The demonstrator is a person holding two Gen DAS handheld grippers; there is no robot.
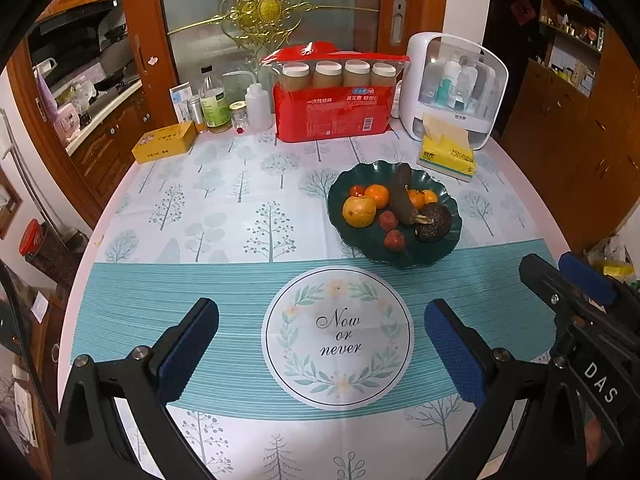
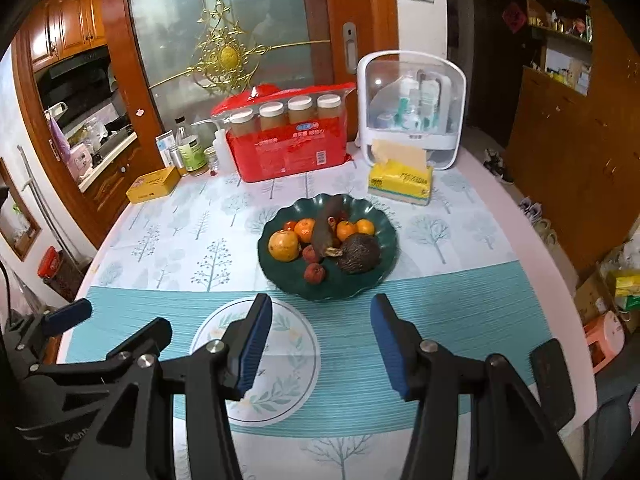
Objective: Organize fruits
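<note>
A dark green scalloped plate [image 1: 420, 256] [image 2: 384, 248] sits right of the table's middle. It holds a large yellow-orange fruit [image 1: 359, 211] [image 2: 283, 245], several small tangerines [image 1: 377, 195] [image 2: 306, 229], small red fruits [image 1: 394, 239] [image 2: 314, 273], a dark brown overripe banana [image 1: 402, 196] [image 2: 325, 230] and a dark rough round fruit [image 1: 434, 223] [image 2: 359, 258]. My left gripper [image 1: 322, 320] hovers open over the round "Now or never" print, nothing between its fingers. My right gripper [image 2: 321, 314] hangs open and empty just in front of the plate; it also shows at the left wrist view's right edge [image 1: 568, 280].
Along the table's far side stand a red pack of paper cups [image 1: 332, 112] [image 2: 288, 148], a white cosmetics case [image 1: 452, 88] [image 2: 412, 104], a yellow tissue pack [image 1: 448, 156] [image 2: 402, 180], bottles [image 1: 214, 104] and a yellow tin [image 1: 164, 142] [image 2: 154, 185]. Cabinets flank the table.
</note>
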